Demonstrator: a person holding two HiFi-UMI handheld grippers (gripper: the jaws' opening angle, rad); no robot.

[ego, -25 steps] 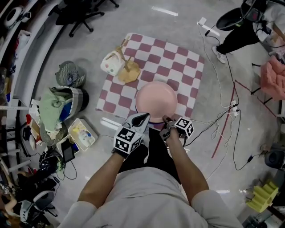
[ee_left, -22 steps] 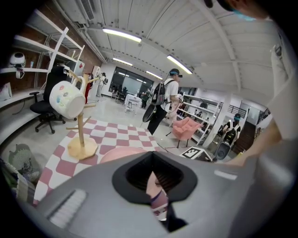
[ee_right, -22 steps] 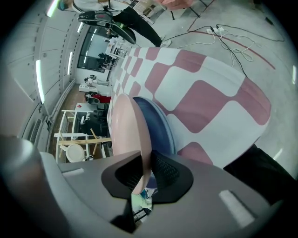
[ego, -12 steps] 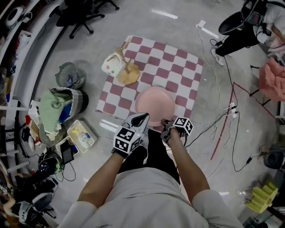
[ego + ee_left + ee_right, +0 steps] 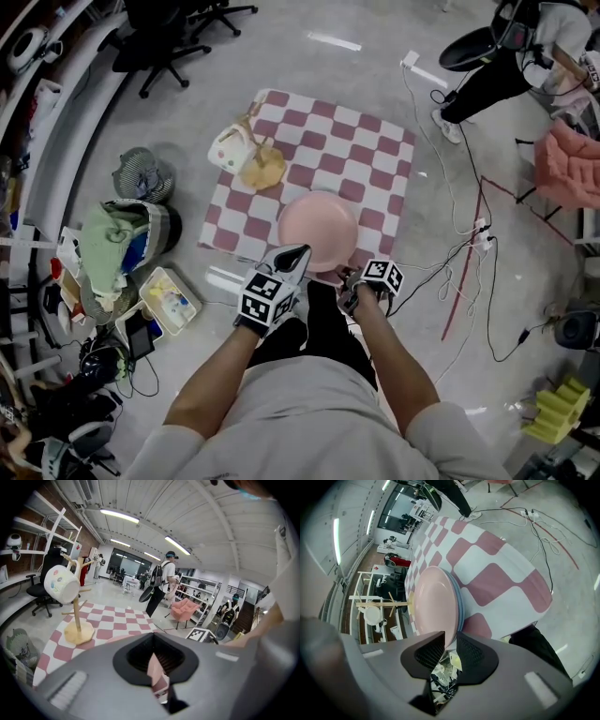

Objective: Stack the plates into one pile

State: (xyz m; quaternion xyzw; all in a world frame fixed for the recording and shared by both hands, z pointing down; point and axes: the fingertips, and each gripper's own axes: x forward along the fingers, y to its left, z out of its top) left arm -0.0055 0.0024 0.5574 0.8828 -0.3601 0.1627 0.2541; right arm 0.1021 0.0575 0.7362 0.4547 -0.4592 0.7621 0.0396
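A pink plate (image 5: 317,230) lies on a blue plate (image 5: 461,603), whose rim shows under it, near the front edge of the red-and-white checkered mat (image 5: 366,159). My right gripper (image 5: 349,274) is at the plate's near rim. In the right gripper view the pink plate (image 5: 433,606) has its rim running in between the jaws of that gripper (image 5: 449,651), which look shut on it. My left gripper (image 5: 292,253) hovers by the near-left rim with its tip closed to a point. In the left gripper view, this gripper (image 5: 157,665) shows only a thin slit, with pink behind it.
A wooden mug tree (image 5: 261,161) with a white mug (image 5: 230,148) stands at the mat's left edge. Cables (image 5: 469,244) trail on the floor to the right. Bags and boxes (image 5: 122,234) crowd the left. An office chair (image 5: 178,28) and a person (image 5: 506,56) are at the back.
The mat and plates have slid up and left in the head view and look smaller. Both grippers stay at the pink plate's near rim.
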